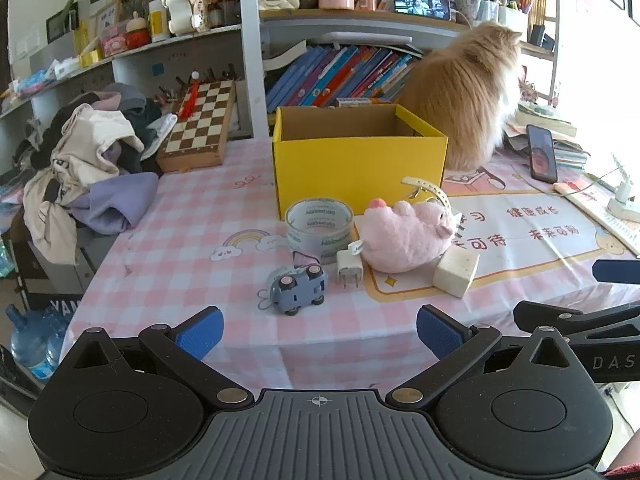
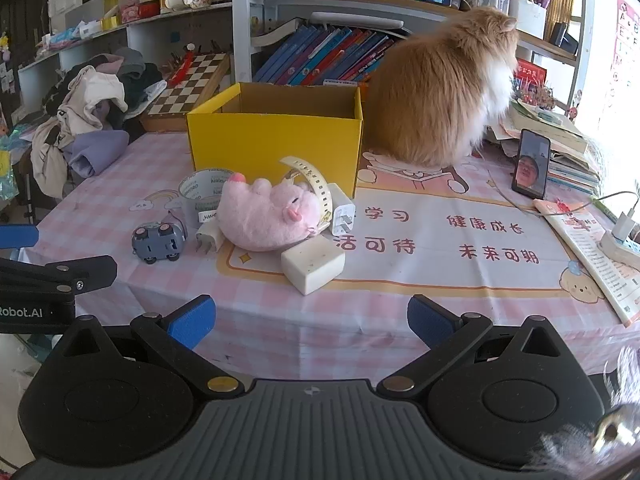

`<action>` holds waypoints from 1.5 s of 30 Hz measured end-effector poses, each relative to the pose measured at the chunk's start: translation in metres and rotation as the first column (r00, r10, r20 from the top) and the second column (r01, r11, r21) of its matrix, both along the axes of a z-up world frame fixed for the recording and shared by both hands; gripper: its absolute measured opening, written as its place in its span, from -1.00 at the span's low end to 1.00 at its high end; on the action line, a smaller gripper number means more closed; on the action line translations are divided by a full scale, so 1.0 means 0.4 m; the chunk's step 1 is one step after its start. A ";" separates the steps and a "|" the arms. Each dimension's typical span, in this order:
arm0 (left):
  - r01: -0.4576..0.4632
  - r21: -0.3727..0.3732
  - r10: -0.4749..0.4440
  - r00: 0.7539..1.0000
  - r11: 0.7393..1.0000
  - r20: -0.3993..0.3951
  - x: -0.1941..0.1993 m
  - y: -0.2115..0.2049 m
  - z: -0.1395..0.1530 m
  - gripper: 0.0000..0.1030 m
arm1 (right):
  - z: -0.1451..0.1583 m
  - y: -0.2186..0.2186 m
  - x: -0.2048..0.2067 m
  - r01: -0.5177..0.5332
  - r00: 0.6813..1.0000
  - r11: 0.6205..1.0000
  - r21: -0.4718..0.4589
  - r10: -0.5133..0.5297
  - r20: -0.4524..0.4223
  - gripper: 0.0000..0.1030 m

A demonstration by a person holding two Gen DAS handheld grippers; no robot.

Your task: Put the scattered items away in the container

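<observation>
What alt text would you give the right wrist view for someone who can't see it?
An open yellow box stands on a pink checked tablecloth, with a pink plush, tape roll, toy car, two chargers and a white block scattered before it. An orange cat sits right of the box. The right gripper waits, jaws open.

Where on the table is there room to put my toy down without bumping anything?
The pink checked cloth left of the tape roll is bare up to the clothes pile. The printed mat between the white block and the phone is free too. It is crowded in front of the yellow box, around the pink plush and toy car.
</observation>
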State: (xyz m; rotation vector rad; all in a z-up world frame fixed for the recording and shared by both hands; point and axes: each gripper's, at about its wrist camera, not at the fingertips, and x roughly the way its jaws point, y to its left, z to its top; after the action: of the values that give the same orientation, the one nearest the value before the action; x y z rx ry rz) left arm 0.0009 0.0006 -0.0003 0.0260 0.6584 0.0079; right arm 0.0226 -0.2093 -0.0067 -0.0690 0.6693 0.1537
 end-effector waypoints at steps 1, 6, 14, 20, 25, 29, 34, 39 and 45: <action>-0.001 0.000 0.001 1.000 1.000 -0.004 0.001 0.001 0.000 1.00 | 0.000 0.000 -0.003 -0.003 1.000 1.000 0.000 0.003 0.002 1.00; -0.007 -0.002 0.007 1.000 1.000 -0.024 0.007 0.005 -0.003 1.00 | -0.001 0.003 -0.006 -0.010 1.000 1.000 -0.014 0.009 -0.014 1.00; -0.006 -0.001 0.006 1.000 1.000 -0.031 0.008 0.015 -0.010 1.00 | 0.000 0.021 0.004 -0.001 1.000 1.000 -0.020 0.001 -0.018 1.00; -0.002 -0.001 0.002 1.000 1.000 -0.031 0.011 0.011 -0.008 1.00 | -0.003 0.018 0.008 -0.002 1.000 1.000 -0.016 0.001 -0.020 1.00; -0.003 -0.004 0.003 1.000 1.000 -0.030 0.012 0.016 -0.008 1.00 | -0.001 0.020 0.007 -0.005 1.000 1.000 -0.019 0.005 -0.016 1.00; 0.001 -0.004 -0.001 0.999 1.000 -0.032 0.013 0.015 -0.007 1.00 | 0.001 0.023 0.007 -0.009 1.000 1.000 -0.021 0.009 -0.014 1.00; 0.005 -0.003 -0.005 0.999 1.000 -0.031 0.012 0.015 -0.006 1.00 | 0.000 0.026 0.003 -0.007 1.000 1.000 -0.023 0.007 -0.011 1.00; 0.006 -0.004 -0.007 0.999 1.000 -0.037 0.012 0.016 -0.009 1.00 | 0.001 0.025 0.002 -0.007 1.000 1.000 -0.022 0.007 -0.009 1.00; 0.008 -0.001 -0.008 0.999 1.000 -0.040 0.012 0.015 -0.011 1.00 | -0.002 0.030 0.005 -0.011 1.000 0.999 -0.030 0.010 -0.014 1.00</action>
State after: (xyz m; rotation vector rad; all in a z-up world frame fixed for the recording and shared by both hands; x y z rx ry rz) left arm 0.0057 0.0066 -0.0049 0.0285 0.6986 -0.0008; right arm 0.0246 -0.1974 -0.0073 -0.1006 0.6852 0.1541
